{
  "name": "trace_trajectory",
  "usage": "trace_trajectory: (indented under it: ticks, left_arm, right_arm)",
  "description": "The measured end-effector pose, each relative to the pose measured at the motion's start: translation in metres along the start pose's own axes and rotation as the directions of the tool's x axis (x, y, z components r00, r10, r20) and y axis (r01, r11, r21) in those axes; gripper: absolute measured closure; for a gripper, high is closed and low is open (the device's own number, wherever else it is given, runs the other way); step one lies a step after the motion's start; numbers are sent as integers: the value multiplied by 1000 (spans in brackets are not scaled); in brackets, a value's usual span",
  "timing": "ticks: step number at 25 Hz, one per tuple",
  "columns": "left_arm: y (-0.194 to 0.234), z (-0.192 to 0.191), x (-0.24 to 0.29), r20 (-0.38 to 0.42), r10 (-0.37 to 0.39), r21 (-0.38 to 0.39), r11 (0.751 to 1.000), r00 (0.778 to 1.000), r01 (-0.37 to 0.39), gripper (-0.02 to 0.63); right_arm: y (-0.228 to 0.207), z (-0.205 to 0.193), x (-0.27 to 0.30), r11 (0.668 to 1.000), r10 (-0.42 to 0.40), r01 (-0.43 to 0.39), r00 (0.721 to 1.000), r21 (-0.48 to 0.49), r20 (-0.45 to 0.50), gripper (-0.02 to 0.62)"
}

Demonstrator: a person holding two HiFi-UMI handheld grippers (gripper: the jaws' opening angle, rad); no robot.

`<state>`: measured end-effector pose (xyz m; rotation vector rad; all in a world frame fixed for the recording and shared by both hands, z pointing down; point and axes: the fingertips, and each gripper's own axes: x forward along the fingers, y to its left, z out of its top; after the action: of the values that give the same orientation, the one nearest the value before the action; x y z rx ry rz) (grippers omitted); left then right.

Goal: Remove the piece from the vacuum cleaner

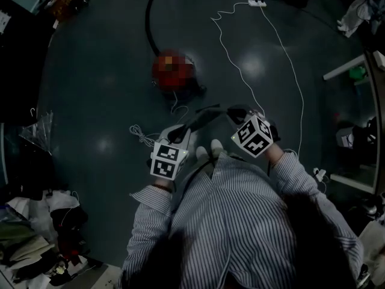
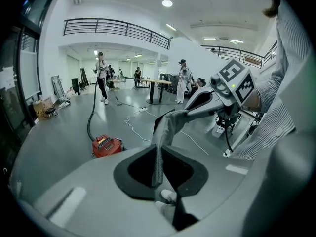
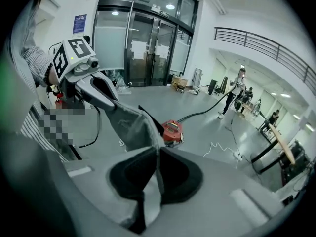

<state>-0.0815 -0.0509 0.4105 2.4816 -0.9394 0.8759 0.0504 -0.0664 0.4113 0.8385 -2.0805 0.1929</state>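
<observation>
Your left tongs [image 2: 158, 169] and right tongs [image 3: 157, 174] each clamp narrow on opposite edges of grey fabric piece [image 3: 129, 125], spreading it. Red vacuum cleaner [image 1: 173, 70] sits well ahead of tongs, so piece looks detached.

On the floor there was one red vacuum cleaner [image 1: 173, 70] with one black hose [image 1: 148, 23], and one white power strip [image 1: 257, 3]. There were two grippers, the left gripper [image 2: 159, 154] and the right gripper [image 3: 157, 154], and one grey fabric bag [image 2: 167, 127].
</observation>
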Motion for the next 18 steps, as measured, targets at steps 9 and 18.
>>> trace_trajectory:
  ticks: [9, 18]
  left_arm:
    - [-2, -4, 1, -16, -11, -17, 1000, 1000, 11, 574]
    - [-9, -4, 5, -22, -24, -15, 1000, 999, 23, 575]
  right_arm:
    - [2, -3, 0, 999, 2, -2, 1000, 37, 1, 574]
    - [3, -12, -3, 999, 11, -11, 1000, 35, -9, 574]
